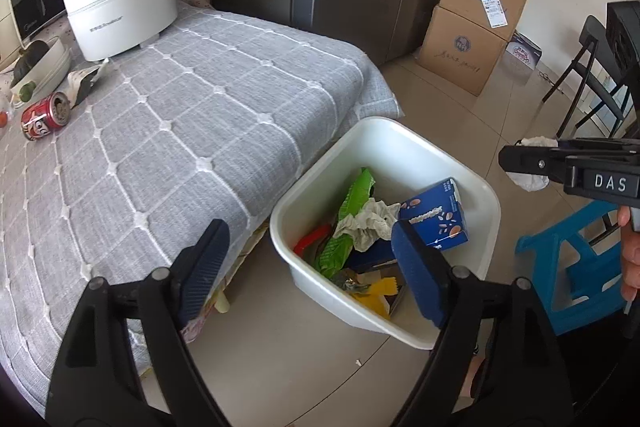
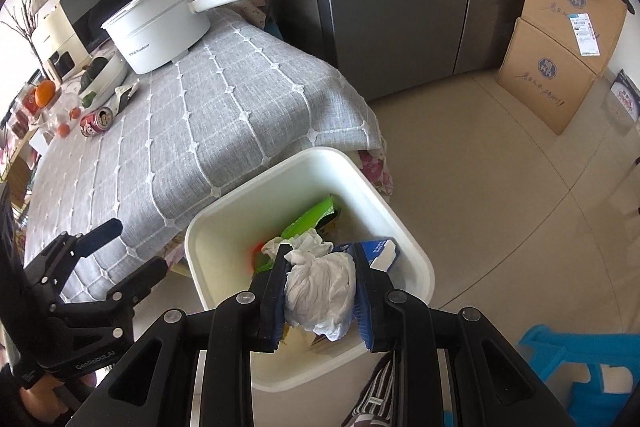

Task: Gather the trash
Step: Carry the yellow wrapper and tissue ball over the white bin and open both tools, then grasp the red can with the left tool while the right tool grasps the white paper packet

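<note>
Right wrist view: right claw [image 2: 320, 291] pinches a crumpled white tissue wad [image 2: 320, 291] above the white plastic bin [image 2: 416, 259]. Left wrist view alone shows the left claw [image 1: 316, 263] spread, empty, and the bin's blue carton [image 1: 436, 215]. A red can [image 1: 44, 117] lies on the grey-clothed counter [image 1: 220, 115].

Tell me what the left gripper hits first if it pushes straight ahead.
Probably the trash in the white bin: the open left gripper points at the crumpled paper beside the blue carton. Depth is unclear.
</note>
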Demonstrator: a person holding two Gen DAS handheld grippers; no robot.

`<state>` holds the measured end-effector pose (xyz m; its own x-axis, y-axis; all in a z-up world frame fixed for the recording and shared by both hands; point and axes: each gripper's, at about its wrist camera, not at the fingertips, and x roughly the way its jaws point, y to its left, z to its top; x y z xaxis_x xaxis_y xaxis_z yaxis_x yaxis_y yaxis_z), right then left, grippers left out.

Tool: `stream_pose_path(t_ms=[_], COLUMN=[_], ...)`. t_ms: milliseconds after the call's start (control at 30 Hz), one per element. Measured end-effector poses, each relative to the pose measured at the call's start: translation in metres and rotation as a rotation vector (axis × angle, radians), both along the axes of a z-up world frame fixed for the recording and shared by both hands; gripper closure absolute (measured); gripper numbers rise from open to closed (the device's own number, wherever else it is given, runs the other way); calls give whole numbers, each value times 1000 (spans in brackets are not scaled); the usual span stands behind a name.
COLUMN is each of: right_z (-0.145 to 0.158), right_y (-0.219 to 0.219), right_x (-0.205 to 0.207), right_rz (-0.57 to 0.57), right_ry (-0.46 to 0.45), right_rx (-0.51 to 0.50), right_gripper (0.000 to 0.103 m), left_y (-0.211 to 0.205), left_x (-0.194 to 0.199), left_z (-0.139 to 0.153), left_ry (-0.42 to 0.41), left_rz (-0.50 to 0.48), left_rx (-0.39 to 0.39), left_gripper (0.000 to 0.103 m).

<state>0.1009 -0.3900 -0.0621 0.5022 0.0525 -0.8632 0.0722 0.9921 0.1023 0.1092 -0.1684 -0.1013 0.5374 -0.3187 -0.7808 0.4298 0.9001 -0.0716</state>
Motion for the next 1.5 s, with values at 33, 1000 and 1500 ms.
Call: stream_pose_path(t_ms=[33, 1000, 1500], right_z=[-2, 3, 13], right_y=[2, 62, 140], right_x=[2, 27, 53], right_rz=[3, 26, 113], right_ry=[7, 26, 7], right_rx=[2, 95, 69], right_gripper=[74, 34, 25], left_y=[4, 111, 203], left_x=[0, -31, -6], left_z=[0, 29, 30], left_ry=[3, -74, -76], left_rz=[14, 177, 324], left_rx=[10, 85, 17], left_gripper=[16, 2, 1])
